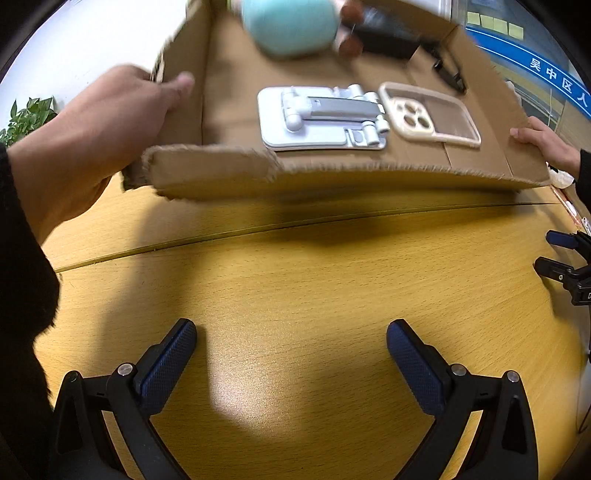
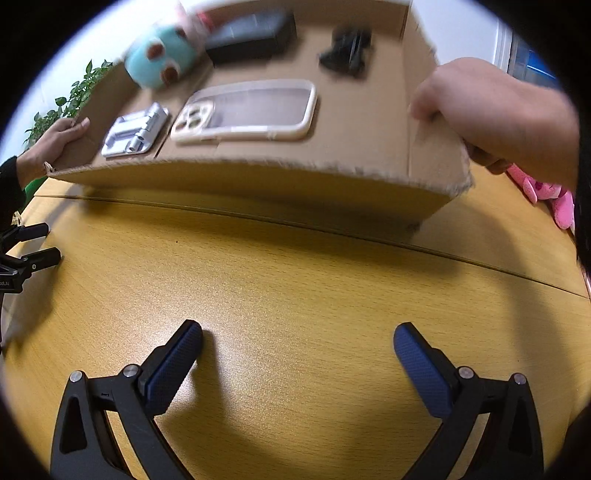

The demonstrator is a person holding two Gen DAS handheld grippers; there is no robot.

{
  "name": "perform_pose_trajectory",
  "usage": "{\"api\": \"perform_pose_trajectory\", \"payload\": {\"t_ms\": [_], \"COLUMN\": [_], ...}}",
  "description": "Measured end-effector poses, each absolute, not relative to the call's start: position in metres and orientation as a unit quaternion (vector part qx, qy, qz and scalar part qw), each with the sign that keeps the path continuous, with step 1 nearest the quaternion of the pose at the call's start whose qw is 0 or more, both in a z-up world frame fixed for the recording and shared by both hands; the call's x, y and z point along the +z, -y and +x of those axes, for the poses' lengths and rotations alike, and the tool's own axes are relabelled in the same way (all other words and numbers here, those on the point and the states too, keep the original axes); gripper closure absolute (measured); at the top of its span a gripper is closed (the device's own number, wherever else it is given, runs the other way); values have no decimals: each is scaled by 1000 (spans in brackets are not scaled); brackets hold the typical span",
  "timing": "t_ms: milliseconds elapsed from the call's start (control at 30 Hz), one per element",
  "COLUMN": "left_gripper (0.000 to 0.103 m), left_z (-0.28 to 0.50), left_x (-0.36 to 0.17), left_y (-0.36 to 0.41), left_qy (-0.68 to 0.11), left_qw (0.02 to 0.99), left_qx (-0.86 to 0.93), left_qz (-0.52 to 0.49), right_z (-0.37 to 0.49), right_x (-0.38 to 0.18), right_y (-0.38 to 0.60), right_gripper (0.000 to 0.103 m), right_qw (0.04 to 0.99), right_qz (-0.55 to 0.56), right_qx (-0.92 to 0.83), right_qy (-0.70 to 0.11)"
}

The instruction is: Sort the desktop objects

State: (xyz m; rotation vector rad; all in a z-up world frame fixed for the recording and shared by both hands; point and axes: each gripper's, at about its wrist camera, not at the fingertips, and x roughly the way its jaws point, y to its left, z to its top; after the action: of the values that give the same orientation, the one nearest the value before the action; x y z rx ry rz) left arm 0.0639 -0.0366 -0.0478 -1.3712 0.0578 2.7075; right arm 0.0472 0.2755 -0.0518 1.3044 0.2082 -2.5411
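Left wrist view
Left gripper (image 1: pixel 291 341): spread wide, holds nothing, low over the table (image 1: pixel 295 280).
Pads (image 1: pixel 170 362): blue, textured, well apart from each other.
Box (image 1: pixel 332 173): cardboard, tilted with the far side up, blurred; its near edge is above the table and throws a shadow on it.
Left hand (image 1: pixel 96 140): grips the left wall of the box, thumb inside.
Right hand (image 1: pixel 543 144): grips the near right corner of the box.
Stand (image 1: pixel 321 118): white and grey, folded flat, lies in the near middle of the box.
Case (image 1: pixel 428 116): beige phone case, just right of the stand, touching it.
Plush (image 1: pixel 291 26): teal, at the far side of the box, blurred.
Black block (image 1: pixel 388 40): right of the plush, at the far side.
Right gripper (image 1: pixel 565 258): at the right edge, on the table; its state I cannot tell here.
Plant (image 1: pixel 29 118): far left, behind the hand.

Right wrist view
Right gripper (image 2: pixel 297 343): spread wide, holds nothing, low over the table (image 2: pixel 295 280).
Box (image 2: pixel 258 181): held up at both sides by the left hand (image 2: pixel 55 140) and the right hand (image 2: pixel 498 110).
Contents: stand (image 2: pixel 135 129) near left, case (image 2: pixel 247 110) beside it, plush (image 2: pixel 162 59) and black block (image 2: pixel 251 37) far.
Clip (image 2: pixel 347 48): black, far right in the box, blurred.
Pink toy (image 2: pixel 550 195): on the table at the right, partly under the right hand.
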Motion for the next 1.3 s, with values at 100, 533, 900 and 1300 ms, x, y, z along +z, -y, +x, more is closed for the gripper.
{"api": "perform_pose_trajectory", "payload": {"t_ms": [100,533,900,1300], "left_gripper": [0,0,0,0], "left_z": [64,65,60,58], "left_x": [-48,-46,-32,-27], "left_y": [37,38,39,40], "left_qy": [-19,-21,-25,-26], "left_qw": [53,57,65,65], "left_qx": [891,890,889,890], "left_qz": [-451,-452,-452,-451], "right_z": [47,47,48,51], "right_x": [-52,-52,-42,-30], "right_y": [-275,-275,-277,-278], "right_gripper": [0,0,0,0], "right_qw": [138,138,137,137], "right_qz": [451,450,449,449], "right_qx": [-879,-879,-880,-880], "right_qy": [-72,-73,-72,-72]}}
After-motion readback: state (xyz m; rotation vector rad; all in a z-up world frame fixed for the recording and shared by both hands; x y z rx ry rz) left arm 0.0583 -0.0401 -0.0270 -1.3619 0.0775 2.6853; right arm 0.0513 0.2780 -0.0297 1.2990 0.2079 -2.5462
